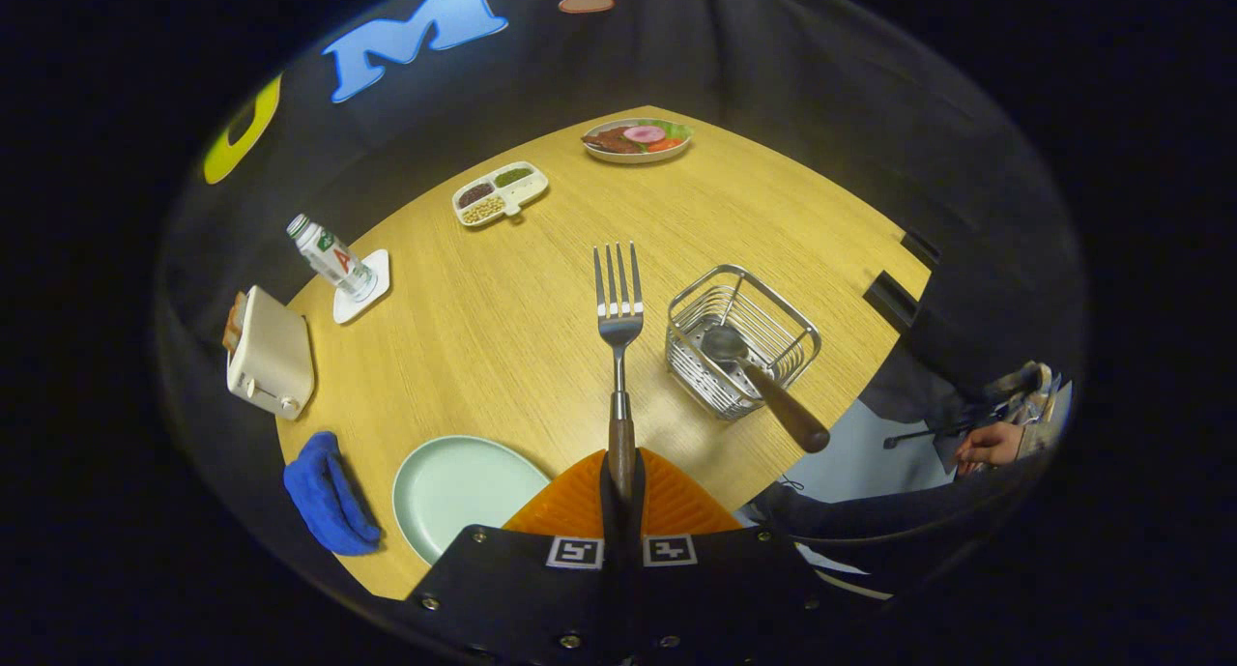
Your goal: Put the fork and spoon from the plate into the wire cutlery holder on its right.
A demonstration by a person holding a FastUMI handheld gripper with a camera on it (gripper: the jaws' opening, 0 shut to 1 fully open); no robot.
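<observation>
My gripper (620, 473) is shut on the wooden handle of a fork (618, 318), which points straight ahead with its tines up over the table. To the right of the fork stands the wire cutlery holder (773, 313). A spoon (763, 381) with a wooden handle leans inside the holder, bowl down, handle sticking out over the near right rim. The pale green plate (454, 487) lies bare just left of my fingers.
A blue cloth (327, 497) lies left of the plate, a toaster (271, 354) beyond it. A bottle (330, 257) stands on a white coaster, a divided snack tray (500, 192) and a food plate (636, 139) sit far back. A person's hand (991, 444) rests off the table's right edge.
</observation>
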